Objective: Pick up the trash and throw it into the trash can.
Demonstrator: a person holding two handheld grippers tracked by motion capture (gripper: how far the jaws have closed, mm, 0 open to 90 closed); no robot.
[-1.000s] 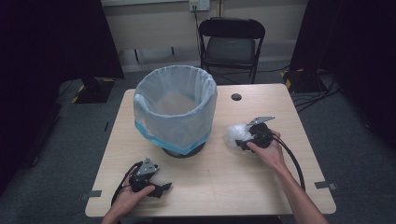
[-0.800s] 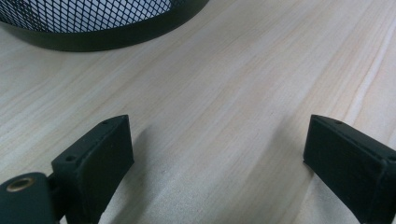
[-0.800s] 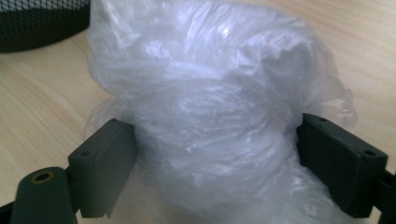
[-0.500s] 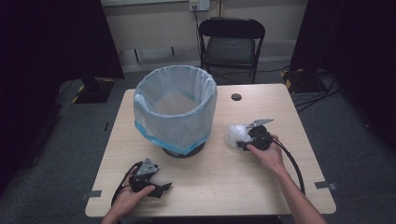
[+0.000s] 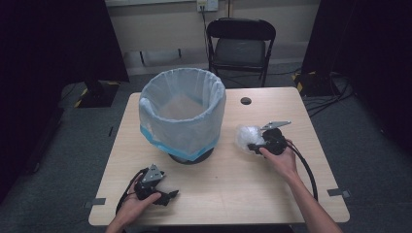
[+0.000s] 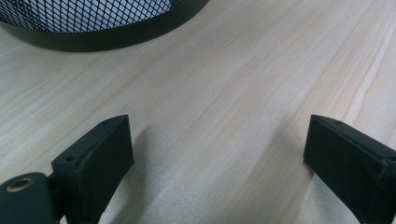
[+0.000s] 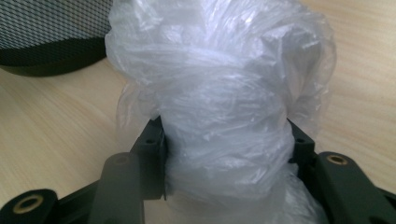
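High view: your right hand-held gripper lies at the right of the counter, its jaws having just been closing on the crumpled clear plastic bag. The bag sits where it sat a second ago, just right of the lined mesh bin and apart from it. Your left hand-held gripper rests near the front left edge, unmoved.

Left gripper view: the jaws stand wide apart over bare wood with nothing between them; the bin's black base rim lies ahead.

Right gripper view: both pads press into the wad of plastic, which bulges above and between them, so the grip is made. Whether the bag's underside is touching the counter cannot be told from here, as the plastic hides it.

Reading: with the bag now clamped, the pick-up is probably secured; the likely next step is to lift it clear and carry it over the bin's rim.
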